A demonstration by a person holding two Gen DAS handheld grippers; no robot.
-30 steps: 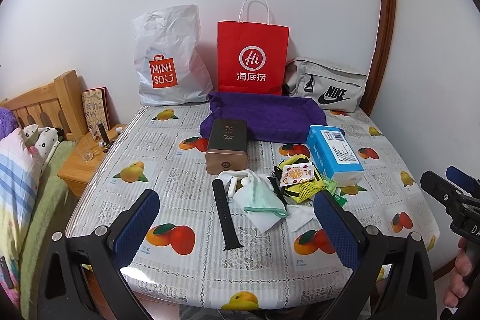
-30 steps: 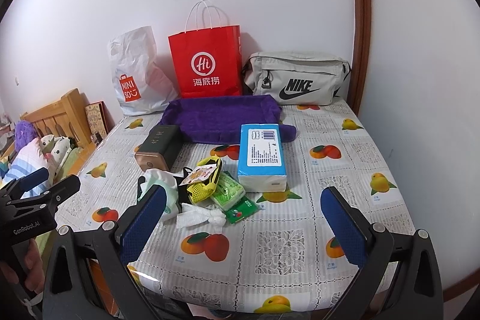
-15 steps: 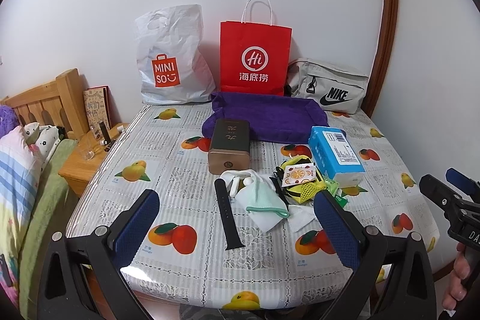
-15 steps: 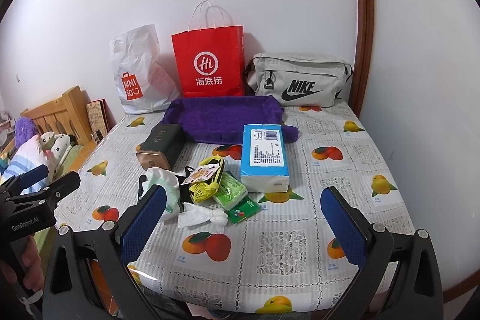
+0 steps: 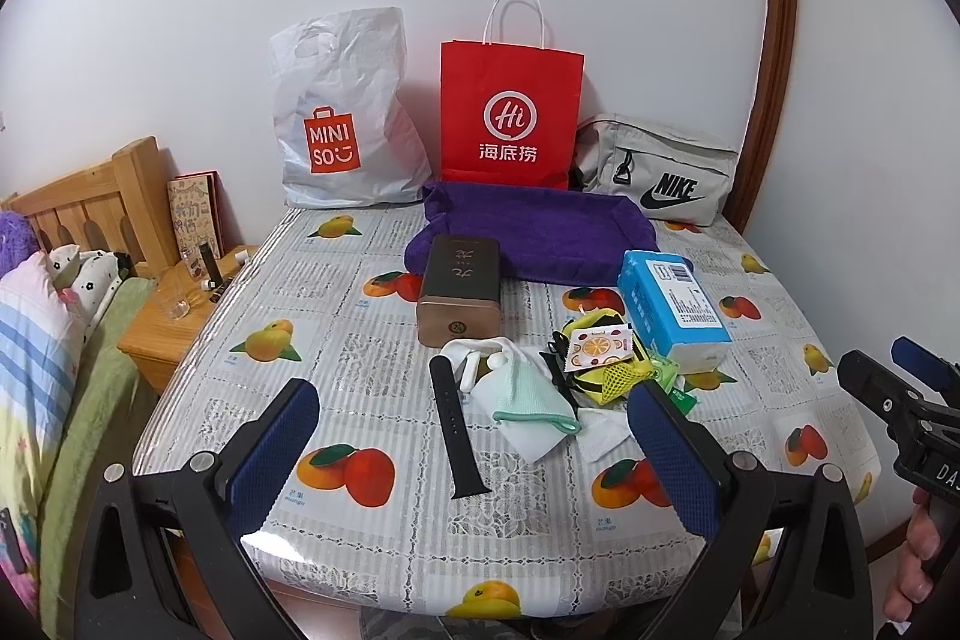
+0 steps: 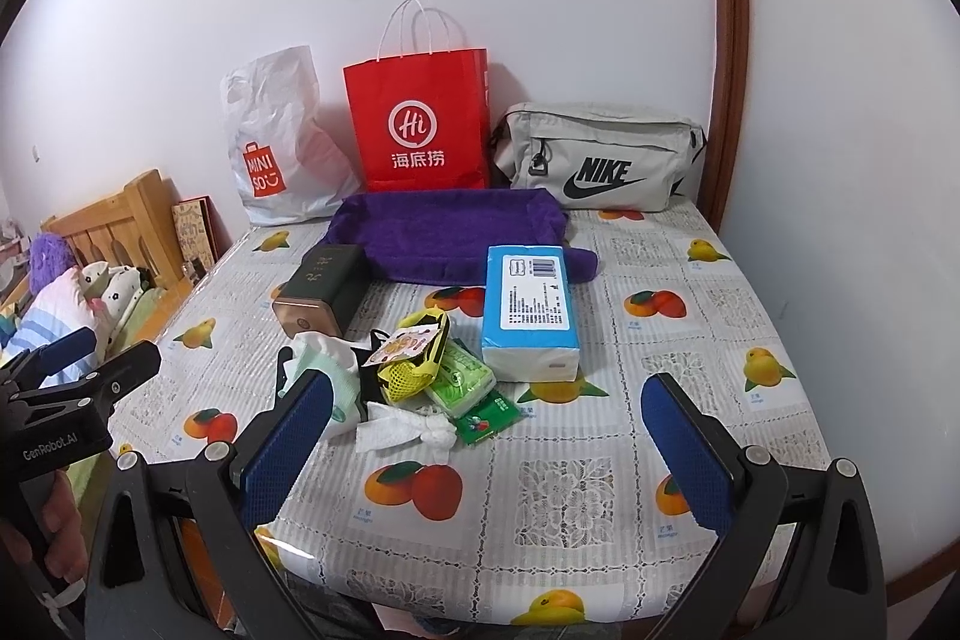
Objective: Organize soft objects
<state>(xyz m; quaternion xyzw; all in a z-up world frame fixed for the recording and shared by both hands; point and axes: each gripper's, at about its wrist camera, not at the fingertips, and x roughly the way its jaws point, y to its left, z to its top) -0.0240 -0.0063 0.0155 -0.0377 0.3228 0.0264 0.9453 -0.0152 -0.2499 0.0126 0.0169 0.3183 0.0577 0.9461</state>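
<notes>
White wall backs a table (image 5: 336,340) covered in a fruit-print cloth, and I see the soft things heaped near its middle. From my left wrist view, a pale green cloth (image 5: 528,394) lies over white paper, touching a black watch strap (image 5: 456,430) on its left and a yellow mesh pouch (image 5: 606,370) on its right. The right wrist view shows a crumpled white tissue (image 6: 402,427) just in front of the pouch, with a green tissue pack (image 6: 465,379) beside it. A blue tissue pack (image 6: 528,310) lies just right of the heap, and a dark tin box (image 5: 461,289) just behind it. Behind those a purple towel (image 5: 540,232) is spread flat, its far edge close to a red paper bag (image 5: 510,106), a white Miniso bag (image 5: 342,124) and a grey Nike bag (image 5: 660,175) that stand against the wall.

My left gripper (image 5: 474,451) hangs above the near table edge, fingers spread wide, nothing between them. My right gripper (image 6: 486,451) does the same on its side, equally wide and empty. Both sit well short of the heap. Left of the table stand a wooden nightstand (image 5: 162,328) and a bed (image 5: 36,340).
</notes>
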